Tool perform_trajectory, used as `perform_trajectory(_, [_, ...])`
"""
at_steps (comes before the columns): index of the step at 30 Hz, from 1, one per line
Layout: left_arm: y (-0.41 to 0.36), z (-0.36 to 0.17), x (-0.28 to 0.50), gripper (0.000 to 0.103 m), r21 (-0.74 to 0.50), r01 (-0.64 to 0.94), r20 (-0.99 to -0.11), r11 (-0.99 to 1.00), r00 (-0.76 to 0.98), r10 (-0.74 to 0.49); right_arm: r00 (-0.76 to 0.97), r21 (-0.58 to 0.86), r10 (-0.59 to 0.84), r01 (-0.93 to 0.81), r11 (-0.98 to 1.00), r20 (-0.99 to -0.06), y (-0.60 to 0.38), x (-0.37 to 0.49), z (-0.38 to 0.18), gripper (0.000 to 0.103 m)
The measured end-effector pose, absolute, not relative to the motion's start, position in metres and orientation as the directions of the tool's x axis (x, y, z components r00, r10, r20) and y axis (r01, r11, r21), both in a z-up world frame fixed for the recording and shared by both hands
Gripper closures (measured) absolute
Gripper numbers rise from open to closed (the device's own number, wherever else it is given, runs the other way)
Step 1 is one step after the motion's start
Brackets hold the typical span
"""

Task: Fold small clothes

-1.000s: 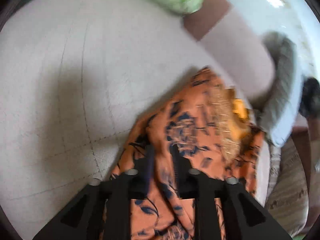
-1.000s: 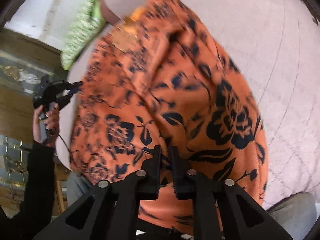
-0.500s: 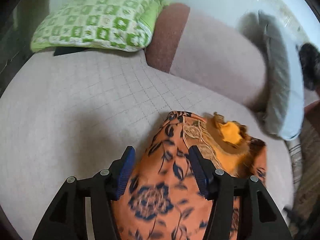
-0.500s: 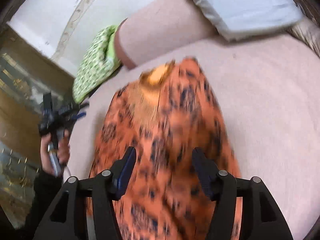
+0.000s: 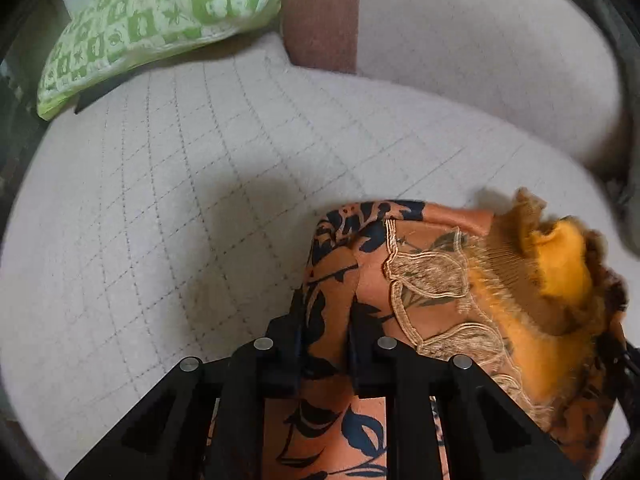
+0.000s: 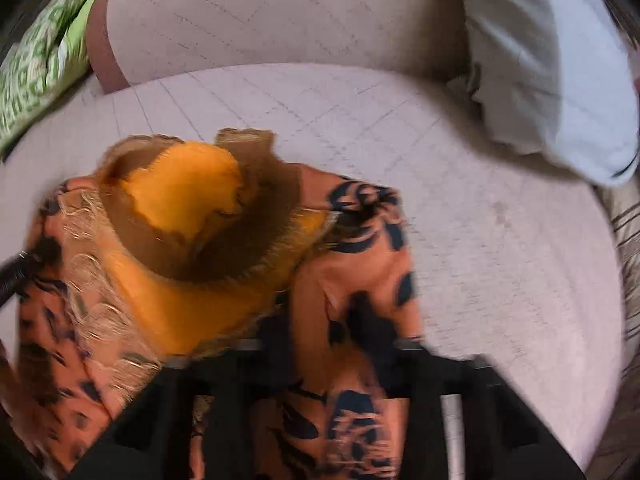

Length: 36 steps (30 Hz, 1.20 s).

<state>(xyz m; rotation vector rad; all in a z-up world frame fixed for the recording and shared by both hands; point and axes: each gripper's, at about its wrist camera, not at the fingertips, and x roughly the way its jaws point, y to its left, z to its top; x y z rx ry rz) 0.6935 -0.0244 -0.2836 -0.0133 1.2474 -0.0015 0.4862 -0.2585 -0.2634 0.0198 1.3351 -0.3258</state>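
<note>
A: Where was the orange garment with the dark blue flower print (image 5: 332, 412) found?

B: It was laid on the pale quilted seat cushion of the sofa (image 5: 168, 208), bunched at the near edge. Beige embroidered trim (image 5: 424, 276) was seen along its front, beside a frayed yellow and brown neck opening (image 6: 188, 208) turned upward.

A: And the left gripper (image 5: 325, 334)?

B: Its black jaws had just been closing. A raised ridge of the orange cloth was pinched between the pads in the left wrist view, at the corner of the garment nearest the bare cushion. It was pointed steeply down.

A: The right gripper (image 6: 320, 340)?

B: The right wrist view was badly smeared. The jaws had just been closing there too, and orange cloth was seen running up between the dark fingers (image 6: 364, 320), to the right of the neck opening. It was noted as clamped on the cloth, with the exact pad contact blurred.

A: What was recorded around it?

B: A green and white patterned pillow (image 5: 160, 20) was noted at the far left end of the seat, against the brown edge of the backrest (image 5: 320, 12). A pale grey-blue cushion (image 6: 540, 64) was leaned at the far right. A black cable or hose (image 6: 14, 276) was seen at the left edge of the right wrist view, touching the garment.
</note>
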Motion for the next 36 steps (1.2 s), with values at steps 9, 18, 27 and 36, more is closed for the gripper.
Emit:
perform_trajectory(9, [0.023,-0.264,0.703,0.092,-0.21,-0.081,-0.921,0.974,0.351,-0.169,0.341,0.091,-0.061,0.412,0.907,-0.938,-0.386,0.456,-0.202,0.096])
perform_trajectory(18, [0.018,-0.256,0.655,0.064,-0.132,0.039,-0.917,0.991,0.375,-0.137,0.393,0.155,0.003,0.355,0.922,-0.919,-0.383,0.44,-0.236,0.043])
perform_trajectory(27, [0.089,-0.242,0.5,0.046,-0.287,-0.011,-0.879,0.958,0.399,-0.259,0.431,0.242,0.111,0.263,0.934,-0.896,-0.34,0.314,-0.221,0.038])
perform_trajectory(36, [0.112,-0.275,0.491,0.055,-0.446,-0.124,-0.864,0.886,0.319,-0.39,0.325,0.397,0.339,0.13,0.909,-0.883,-0.274,0.218,-0.227,0.043])
